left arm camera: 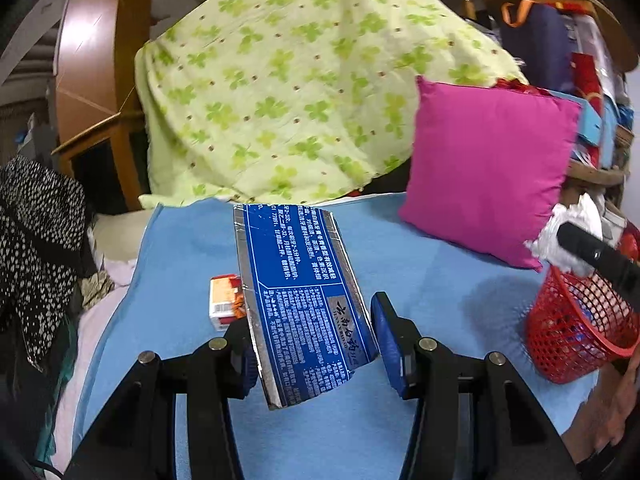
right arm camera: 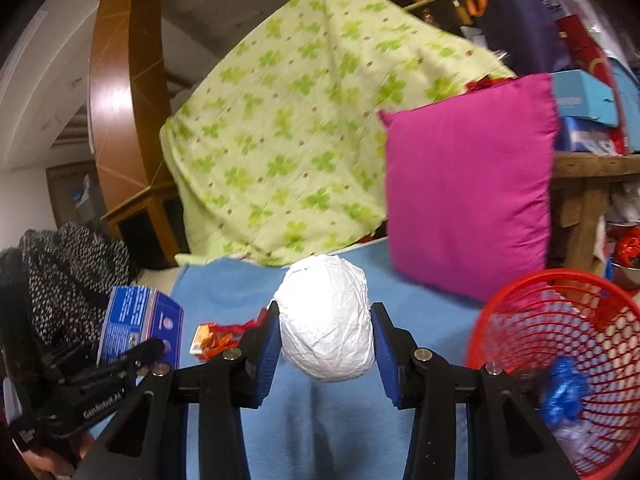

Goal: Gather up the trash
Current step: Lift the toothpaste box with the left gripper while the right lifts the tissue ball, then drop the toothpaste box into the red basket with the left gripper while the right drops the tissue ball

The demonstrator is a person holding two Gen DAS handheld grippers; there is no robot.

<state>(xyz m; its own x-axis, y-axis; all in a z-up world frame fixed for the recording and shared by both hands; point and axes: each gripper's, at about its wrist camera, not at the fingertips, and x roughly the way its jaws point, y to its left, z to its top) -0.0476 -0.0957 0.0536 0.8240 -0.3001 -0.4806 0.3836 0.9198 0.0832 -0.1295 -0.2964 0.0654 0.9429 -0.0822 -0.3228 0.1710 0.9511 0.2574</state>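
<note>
Right gripper [right arm camera: 325,344] jaws clenched on paper ball [right arm camera: 326,320], lifted over the blue bed cover [right arm camera: 224,292]; red basket [right arm camera: 560,360] sits just to its right, nearer this hand. Left gripper [left arm camera: 312,344] jaws grasp blue box [left arm camera: 304,300], long axis pointing away. Orange wrapper [left arm camera: 225,300] lies on the cover.

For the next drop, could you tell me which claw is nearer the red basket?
Right. The right claw, holding the paper ball, is beside the red basket; the left claw is farther left.
</note>
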